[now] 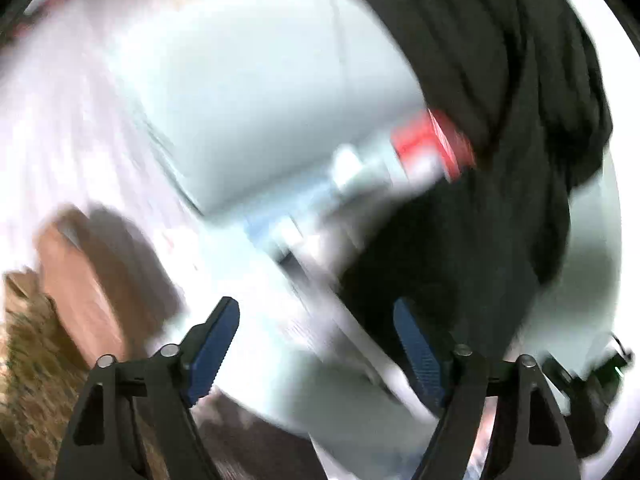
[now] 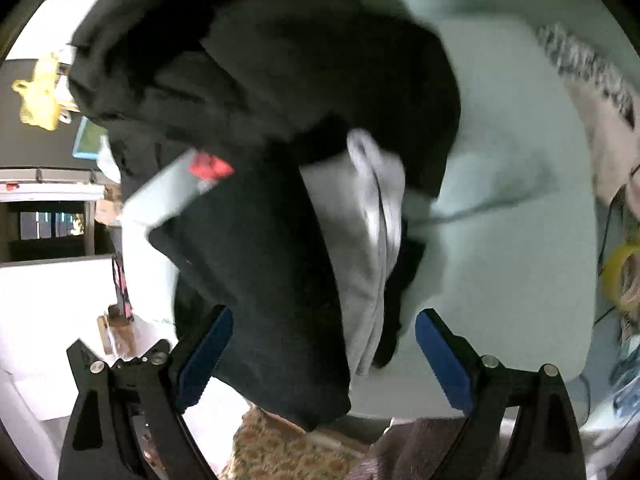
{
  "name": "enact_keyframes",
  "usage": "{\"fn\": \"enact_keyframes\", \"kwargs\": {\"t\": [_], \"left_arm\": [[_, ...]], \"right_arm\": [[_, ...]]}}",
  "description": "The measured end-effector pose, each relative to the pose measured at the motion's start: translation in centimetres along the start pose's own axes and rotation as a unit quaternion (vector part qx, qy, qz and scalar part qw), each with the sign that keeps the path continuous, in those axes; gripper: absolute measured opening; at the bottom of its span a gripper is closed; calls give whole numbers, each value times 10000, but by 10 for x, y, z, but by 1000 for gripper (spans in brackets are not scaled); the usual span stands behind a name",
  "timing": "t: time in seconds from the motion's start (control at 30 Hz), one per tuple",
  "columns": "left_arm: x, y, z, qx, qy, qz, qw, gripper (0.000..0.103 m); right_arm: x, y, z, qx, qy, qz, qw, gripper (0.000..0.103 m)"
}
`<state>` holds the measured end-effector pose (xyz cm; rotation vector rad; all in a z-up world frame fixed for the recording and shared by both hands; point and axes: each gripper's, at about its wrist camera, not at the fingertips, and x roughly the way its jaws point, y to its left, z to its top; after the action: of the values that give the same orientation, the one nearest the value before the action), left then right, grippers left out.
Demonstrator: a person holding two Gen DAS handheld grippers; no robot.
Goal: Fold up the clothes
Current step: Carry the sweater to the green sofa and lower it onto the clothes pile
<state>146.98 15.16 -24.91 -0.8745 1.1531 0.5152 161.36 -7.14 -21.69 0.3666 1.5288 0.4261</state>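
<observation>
A black garment (image 2: pixel 272 128) with a grey lining (image 2: pixel 372 216) lies crumpled on a pale table (image 2: pixel 512 184), one end hanging over the front edge. My right gripper (image 2: pixel 324 320) is open, its blue pads (image 2: pixel 444 360) wide on either side of that hanging end, holding nothing. In the blurred left wrist view the same black garment (image 1: pixel 500 160) fills the right side. My left gripper (image 1: pixel 316 308) is open and empty, with the garment's edge near its right pad (image 1: pixel 416 352).
A red object (image 1: pixel 432 140) lies by the garment; it also shows in the right wrist view (image 2: pixel 210 168). A patterned carpet (image 2: pixel 280 452) is below the table edge. A yellow tape roll (image 2: pixel 624 276) sits at the right. A brown box (image 1: pixel 88 280) stands on the floor at left.
</observation>
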Motion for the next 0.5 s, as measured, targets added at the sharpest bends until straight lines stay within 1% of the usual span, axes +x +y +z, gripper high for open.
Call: {"fn": "enact_keyframes", "kwargs": {"t": [0.03,0.07,0.1,0.13,0.17,0.2,0.27,0.3,0.37,0.43,0.5], "left_arm": [[-3,-5,6,69,-12,-175,9998,28],[-1,-16,13,168,101,-407,9990,20],[0,-26,18,304,178,-552,9979,4],[3,-41,19,582,221,-548,9965,1],[9,-59,19,911,315,-561,9938,1],[17,-67,18,1076,457,-648,9910,1],[38,-96,16,1300,790,-844,9848,1],[48,-103,14,1351,916,-797,9834,1],[72,-109,11,1328,1217,-483,9825,1],[98,-102,11,1069,1482,-264,9828,0],[111,-94,15,918,1575,-300,9828,0]], "right_arm": [[-10,1,-2,-61,-154,-42,9999,73],[-15,4,2,-109,-292,-118,9994,47],[-19,9,1,-205,-369,-220,9989,25],[-18,17,-1,-377,-381,-368,9979,23],[-19,25,-4,-568,-399,-497,9963,22],[-19,31,-10,-746,-406,-533,9950,21],[-7,39,-17,-1050,-312,-497,9927,20],[2,44,-17,-1185,-285,-551,9910,20],[23,60,-7,-1377,-279,-749,9872,20],[41,61,8,-1308,-199,-860,9875,18],[57,52,23,-1133,-79,-1017,9883,2]]}}
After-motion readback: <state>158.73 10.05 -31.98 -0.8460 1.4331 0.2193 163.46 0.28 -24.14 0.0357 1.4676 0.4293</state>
